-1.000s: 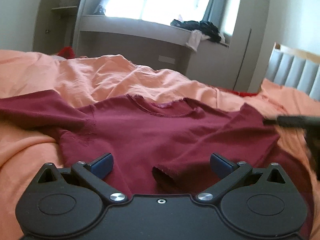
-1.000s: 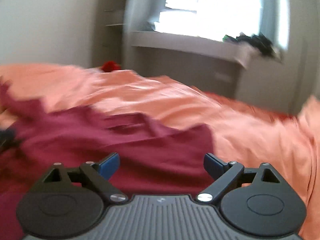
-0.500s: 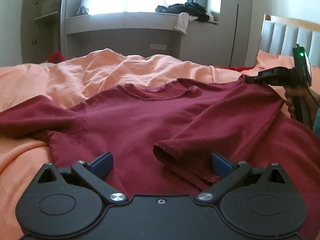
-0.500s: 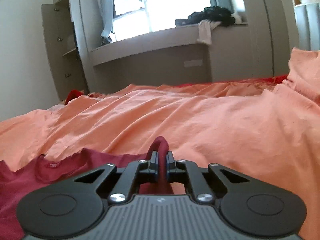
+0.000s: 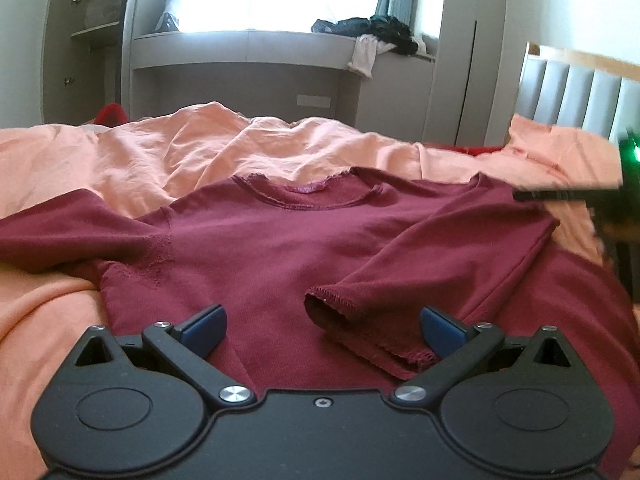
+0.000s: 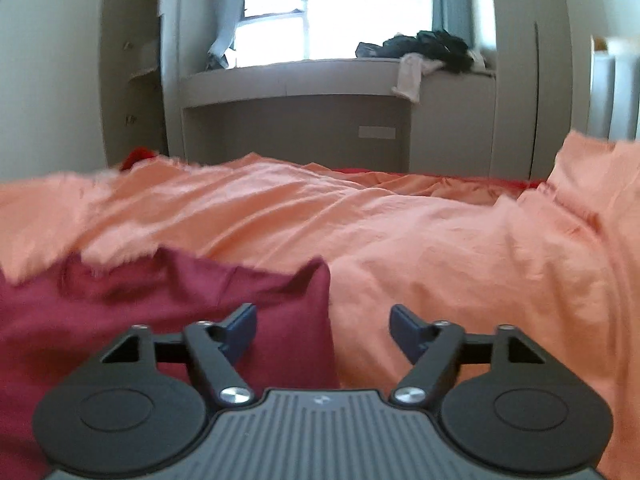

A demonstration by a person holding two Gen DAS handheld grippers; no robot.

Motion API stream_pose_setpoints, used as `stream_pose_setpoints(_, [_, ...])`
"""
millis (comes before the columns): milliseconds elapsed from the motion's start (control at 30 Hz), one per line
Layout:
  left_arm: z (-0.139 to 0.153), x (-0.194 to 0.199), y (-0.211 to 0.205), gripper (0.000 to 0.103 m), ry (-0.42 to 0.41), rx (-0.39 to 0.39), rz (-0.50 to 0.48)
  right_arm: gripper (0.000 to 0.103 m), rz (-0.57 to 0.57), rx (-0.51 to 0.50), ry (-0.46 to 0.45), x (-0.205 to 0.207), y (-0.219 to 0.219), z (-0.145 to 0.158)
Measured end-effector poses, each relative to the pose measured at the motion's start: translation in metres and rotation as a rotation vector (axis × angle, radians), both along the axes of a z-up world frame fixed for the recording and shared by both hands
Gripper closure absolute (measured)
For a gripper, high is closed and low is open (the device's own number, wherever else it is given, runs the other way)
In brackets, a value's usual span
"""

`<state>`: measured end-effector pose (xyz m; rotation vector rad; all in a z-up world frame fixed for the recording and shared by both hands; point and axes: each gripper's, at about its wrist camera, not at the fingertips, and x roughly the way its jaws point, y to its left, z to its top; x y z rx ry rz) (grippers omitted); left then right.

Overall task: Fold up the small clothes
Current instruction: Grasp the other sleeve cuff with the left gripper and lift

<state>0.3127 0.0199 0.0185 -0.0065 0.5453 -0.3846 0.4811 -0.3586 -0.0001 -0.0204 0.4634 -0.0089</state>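
Across the peach bed cover (image 5: 280,148) we see the maroon sweater (image 5: 260,248) lying flat, neckline toward the window ledge (image 5: 248,46) and hem toward us. Its one sleeve stretches away from the body onto the cover on the side of the open shelves, while the other sleeve (image 5: 420,280) is folded in over the chest, its frayed cuff (image 5: 332,300) lying on the sweater's front.

Our left gripper (image 5: 322,326) hovers low over the sweater's lower half, jaws spread wide with nothing clamped; the folded cuff sits between the blue pads (image 5: 204,326), touching neither that we can make out.

Over at the sweater's headboard-side shoulder, the right gripper (image 6: 323,330) has its jaws opening, already well apart. A peaked corner of maroon cloth (image 6: 308,300) stands up between the pads, beside the inner one, but the pads are not pressing it. From the left wrist view we catch that gripper as a dark blur (image 5: 568,194) just past the shoulder, a green light (image 5: 632,146) glowing on it.

Beyond the bed, a heap of dark clothes (image 5: 368,28) sits on the ledge with a pale garment (image 5: 366,58) hanging over its edge.
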Motion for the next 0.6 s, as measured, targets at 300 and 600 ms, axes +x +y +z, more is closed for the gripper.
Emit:
stream_pose_setpoints(300, [0.017,-0.015,0.036,0.001,-0.050,-0.103,0.107,0.000,-0.048,-0.025,-0.015,-0.050,-0.001,0.001])
stream_pose_setpoints(600, [0.048,-0.014,0.142,0.001,-0.132,-0.125,0.508,0.000,0.054,0.098,-0.096,-0.134,0.036,0.025])
